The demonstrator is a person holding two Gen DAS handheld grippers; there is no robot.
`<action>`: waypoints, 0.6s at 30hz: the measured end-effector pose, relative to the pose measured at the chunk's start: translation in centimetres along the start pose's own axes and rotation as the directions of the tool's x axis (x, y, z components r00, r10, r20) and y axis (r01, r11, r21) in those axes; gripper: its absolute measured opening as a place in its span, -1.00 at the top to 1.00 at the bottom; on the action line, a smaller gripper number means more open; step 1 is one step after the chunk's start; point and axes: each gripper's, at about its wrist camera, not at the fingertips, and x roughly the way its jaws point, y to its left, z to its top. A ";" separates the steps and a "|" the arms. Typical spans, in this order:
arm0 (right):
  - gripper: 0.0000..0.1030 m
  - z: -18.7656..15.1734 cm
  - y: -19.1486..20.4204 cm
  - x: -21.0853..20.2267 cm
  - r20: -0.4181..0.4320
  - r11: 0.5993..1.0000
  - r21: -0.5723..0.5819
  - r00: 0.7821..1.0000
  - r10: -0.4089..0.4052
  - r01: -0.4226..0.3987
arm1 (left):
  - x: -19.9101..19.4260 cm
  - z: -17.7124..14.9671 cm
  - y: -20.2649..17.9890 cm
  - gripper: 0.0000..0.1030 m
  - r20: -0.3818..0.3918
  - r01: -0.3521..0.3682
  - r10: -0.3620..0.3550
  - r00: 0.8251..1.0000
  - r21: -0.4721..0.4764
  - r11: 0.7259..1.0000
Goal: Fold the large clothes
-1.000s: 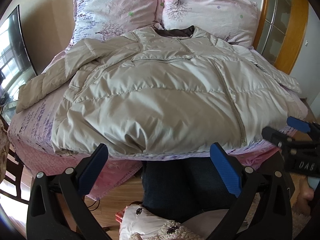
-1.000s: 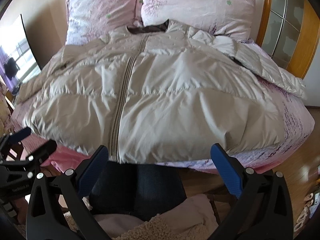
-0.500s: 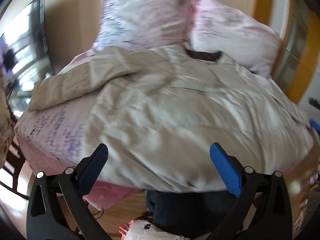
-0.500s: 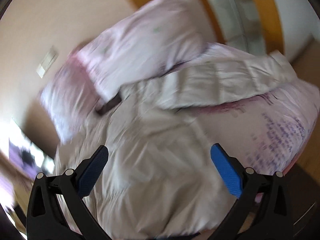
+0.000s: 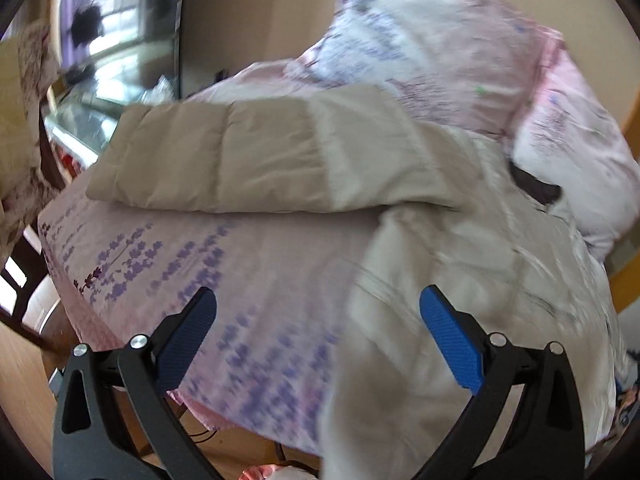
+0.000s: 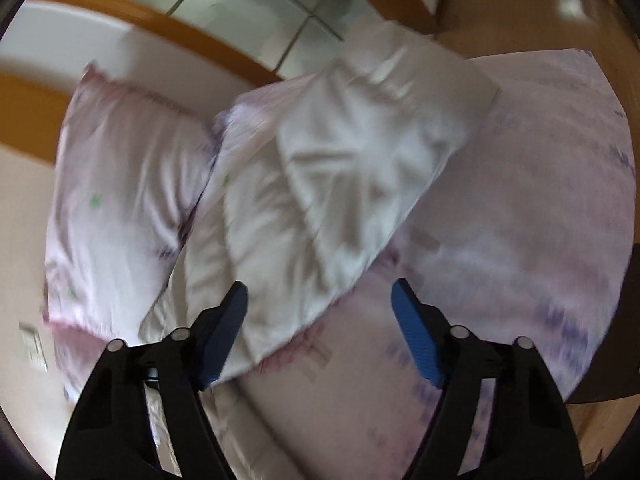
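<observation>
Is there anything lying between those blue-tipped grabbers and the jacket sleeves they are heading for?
Nothing visible. Ahead of the left gripper only bare bedsheet lies before the left sleeve. The right gripper is closing with nothing yet between its jaws, and the right sleeve lies just beyond its tips.

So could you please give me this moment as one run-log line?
item: beige quilted puffer jacket unfolded on pink floral bed | left hand-held gripper: open, empty | right hand-held gripper: closing, sleeve ungripped

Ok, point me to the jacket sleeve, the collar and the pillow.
jacket sleeve (image 5: 240, 160), left wrist view, middle of the spread sleeve.
collar (image 5: 536, 186), left wrist view, dark inner lining.
pillow (image 6: 120, 184), right wrist view, centre of its face.
</observation>
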 end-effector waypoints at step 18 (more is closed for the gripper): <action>0.88 1.3 10.3 -3.8 0.312 0.904 -0.384 0.948 -0.064 0.188 | 3.4 3.3 7.8 -0.82 0.044 0.153 -0.147 0.988 -0.343 0.927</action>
